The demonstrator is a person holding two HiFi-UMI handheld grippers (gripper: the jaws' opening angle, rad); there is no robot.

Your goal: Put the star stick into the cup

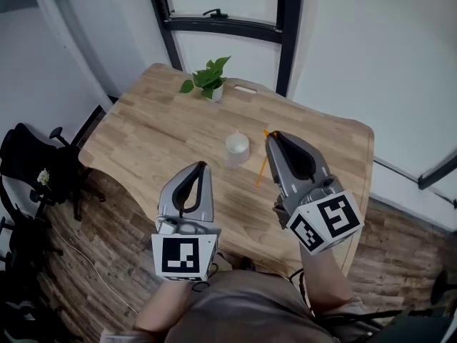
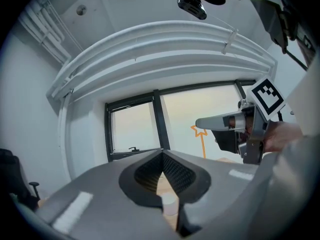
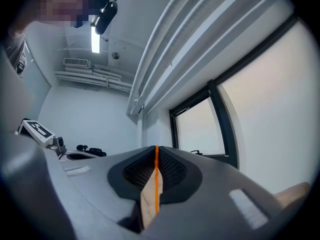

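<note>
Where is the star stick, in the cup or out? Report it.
Out. The right gripper is shut on the star stick, which stands beside the cup, not in it.

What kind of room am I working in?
Likely an office or meeting room: a wooden table, a black office chair beside it on wood flooring, and a potted plant by a black-framed window.

Head view steeply down onto wooden table (image 1: 143, 131), both gripper views close behind own jaws, angled upward, sharing black-framed window (image 2: 132, 129).
</note>
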